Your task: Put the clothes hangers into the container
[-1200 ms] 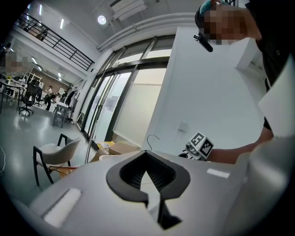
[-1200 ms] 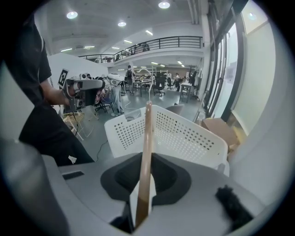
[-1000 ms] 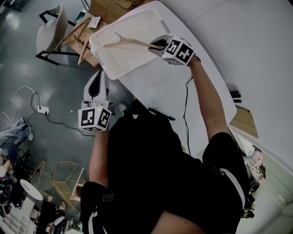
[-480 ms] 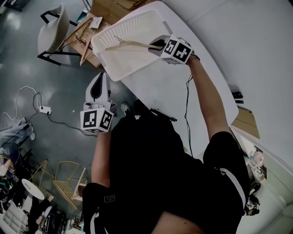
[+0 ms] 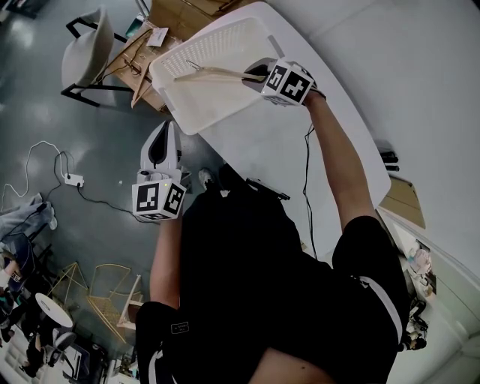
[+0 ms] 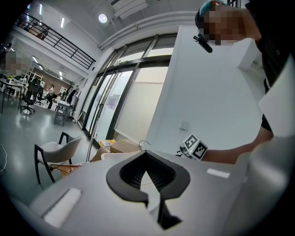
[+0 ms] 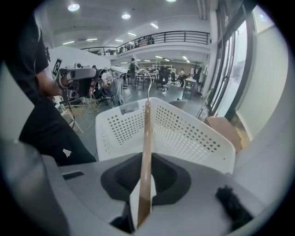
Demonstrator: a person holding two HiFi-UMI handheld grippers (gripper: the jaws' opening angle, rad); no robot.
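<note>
A white perforated basket stands at the far end of the white table. My right gripper is shut on one end of a wooden clothes hanger, holding it level above the basket's inside. In the right gripper view the hanger runs edge-on from between the jaws, over the basket, with its wire hook at the far end. My left gripper hangs over the floor beside the table's edge, shut with nothing in it. The left gripper view looks toward the basket's rim.
A grey chair and a cardboard box stand past the basket, with more wooden hangers lying beside them. A power strip and cable lie on the floor at the left. A black cable runs along the table.
The left gripper has risen slightly beside the table's edge. The right gripper, with the hanger in it, stays almost where it was above the basket.
</note>
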